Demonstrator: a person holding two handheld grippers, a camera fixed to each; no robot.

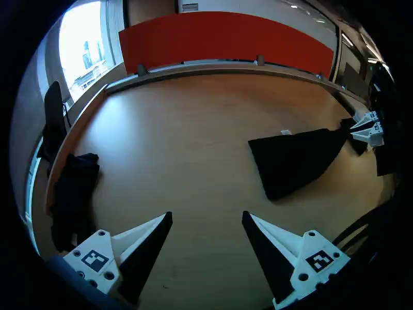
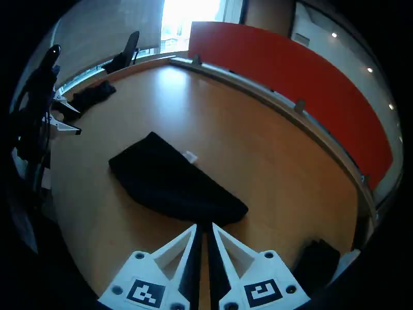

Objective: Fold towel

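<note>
A black towel [image 1: 297, 160] lies rumpled on the wooden table [image 1: 196, 139], drawn to a point at its right end. My right gripper [image 1: 367, 129] is shut on that corner. In the right gripper view the same towel [image 2: 173, 183] spreads out just ahead of my right gripper [image 2: 205, 230], whose fingers pinch its near edge. A small white tag [image 2: 191, 155] shows at the towel's far edge. My left gripper [image 1: 206, 219] hovers open over bare wood, well to the left of the towel, holding nothing. It also appears far off as the left gripper [image 2: 72, 120], held by a dark-sleeved arm.
A second dark cloth [image 1: 75, 191] lies near the table's left edge, seen too as the dark cloth [image 2: 93, 95]. A red partition [image 1: 222, 39] runs along the table's far side. An office chair [image 1: 54, 113] stands by the window. Another dark object [image 2: 317, 258] sits at the lower right.
</note>
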